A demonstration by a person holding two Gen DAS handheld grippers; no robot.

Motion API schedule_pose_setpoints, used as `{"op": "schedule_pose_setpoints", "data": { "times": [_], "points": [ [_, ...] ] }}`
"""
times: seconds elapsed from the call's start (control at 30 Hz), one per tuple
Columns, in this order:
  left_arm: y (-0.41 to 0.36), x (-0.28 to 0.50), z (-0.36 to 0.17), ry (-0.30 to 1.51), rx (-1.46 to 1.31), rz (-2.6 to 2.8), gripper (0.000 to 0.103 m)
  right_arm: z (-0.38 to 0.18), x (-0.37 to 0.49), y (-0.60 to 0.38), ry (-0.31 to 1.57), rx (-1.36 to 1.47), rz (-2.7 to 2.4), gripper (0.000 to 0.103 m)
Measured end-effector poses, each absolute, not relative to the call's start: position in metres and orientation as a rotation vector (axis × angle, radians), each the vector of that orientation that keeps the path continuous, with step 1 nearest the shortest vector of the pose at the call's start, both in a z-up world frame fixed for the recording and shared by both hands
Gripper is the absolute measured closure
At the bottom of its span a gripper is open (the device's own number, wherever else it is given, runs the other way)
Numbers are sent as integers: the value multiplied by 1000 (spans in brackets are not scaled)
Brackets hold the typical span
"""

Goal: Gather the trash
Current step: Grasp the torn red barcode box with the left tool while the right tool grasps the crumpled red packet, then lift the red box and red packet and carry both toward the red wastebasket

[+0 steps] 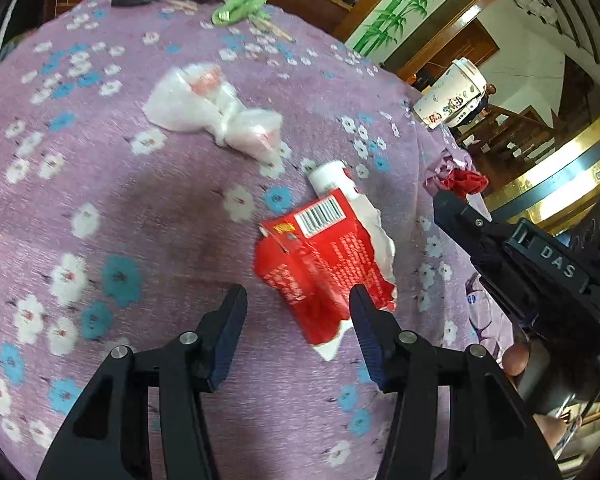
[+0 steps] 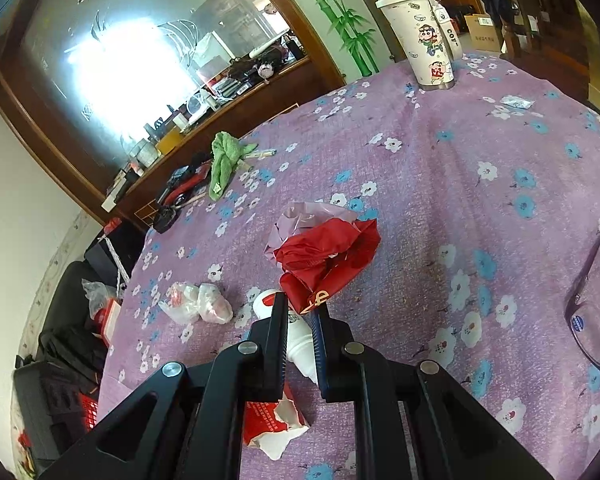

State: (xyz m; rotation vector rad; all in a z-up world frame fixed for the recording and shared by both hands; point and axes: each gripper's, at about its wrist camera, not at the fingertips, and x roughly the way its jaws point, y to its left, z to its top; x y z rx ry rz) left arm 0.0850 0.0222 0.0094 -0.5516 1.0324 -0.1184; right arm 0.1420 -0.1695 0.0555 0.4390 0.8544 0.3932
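Here torn red carton (image 1: 324, 264) lies between open left hand-held gripper (image 1: 298, 300) jaws.

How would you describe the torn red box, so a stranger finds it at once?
On the purple flowered tablecloth, look just ahead of the left gripper. The torn red box lies flat there, beside a white tube; only it bears a barcode.

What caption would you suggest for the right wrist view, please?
Right hand-held gripper shut on crumpled red bag above the floral tablecloth.

Eyeglasses (image 2: 594, 320) cut off at edge
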Motion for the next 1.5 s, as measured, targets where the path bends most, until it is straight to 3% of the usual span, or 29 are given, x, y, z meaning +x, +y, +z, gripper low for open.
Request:
{"op": "schedule_pose_setpoints", "data": {
  "times": [0.3, 0.37, 0.4, 0.57, 1.0, 1.5],
  "points": [
    [-1, 102, 9, 1028, -507, -73, 53, 69, 140, -199, 790, 510, 345, 91],
    [-8, 107, 8, 1024, -486, -69, 62, 69, 140, -200, 792, 521, 350, 91],
    [-11, 109, 7, 1026, -479, -73, 75, 69, 140, -200, 791, 521, 351, 91],
    [-17, 116, 3, 1015, -460, -94, 84, 69, 140, -202, 790, 522, 347, 91],
    [27, 75, 25, 939, -372, -40, 90, 65, 141, -181, 808, 449, 379, 91],
    [105, -11, 63, 734, -223, 177, 89, 55, 88, -70, 794, 83, 676, 90]
  ]
}}
